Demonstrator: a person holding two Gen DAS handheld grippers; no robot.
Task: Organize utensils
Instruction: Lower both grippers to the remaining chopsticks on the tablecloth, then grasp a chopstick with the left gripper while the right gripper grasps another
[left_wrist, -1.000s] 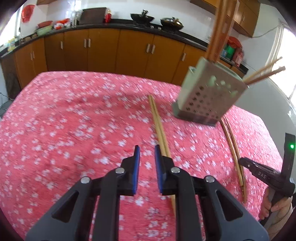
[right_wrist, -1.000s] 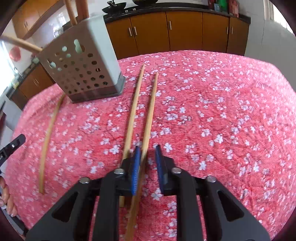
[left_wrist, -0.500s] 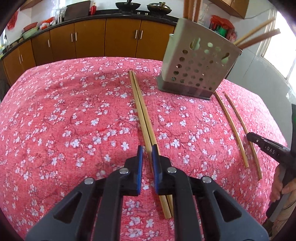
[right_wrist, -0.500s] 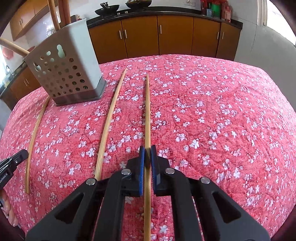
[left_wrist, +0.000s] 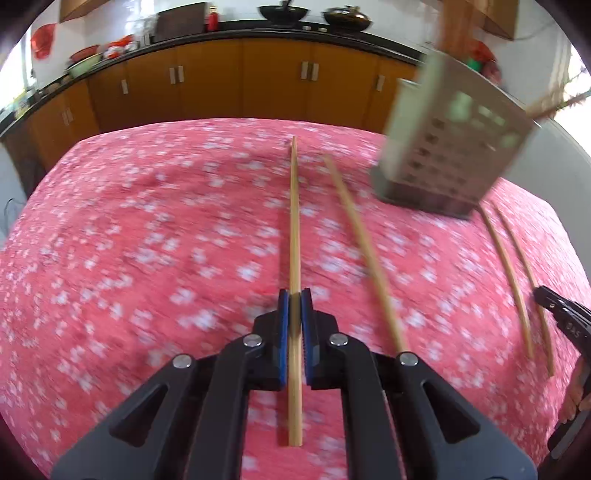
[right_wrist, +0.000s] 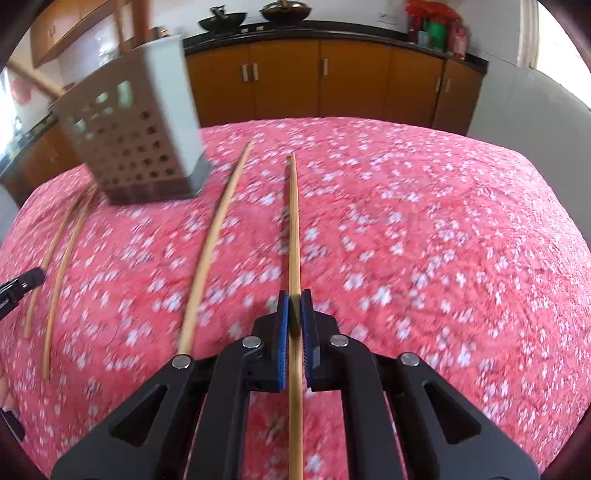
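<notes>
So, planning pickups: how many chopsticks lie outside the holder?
4: one chopstick in the left gripper, a second on the cloth beside it, a third in the right gripper, a fourth beside that. Those inside the holder: blurred.

Chopsticks (left_wrist: 294, 229) apparently lifted; perforated holder (left_wrist: 448, 147) upright.

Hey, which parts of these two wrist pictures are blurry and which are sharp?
Left wrist view: the left gripper and its held chopstick are sharp; the tablecloth and utensil holder are smeared. Right wrist view: the right gripper is crisp, the cloth blurred.
</notes>
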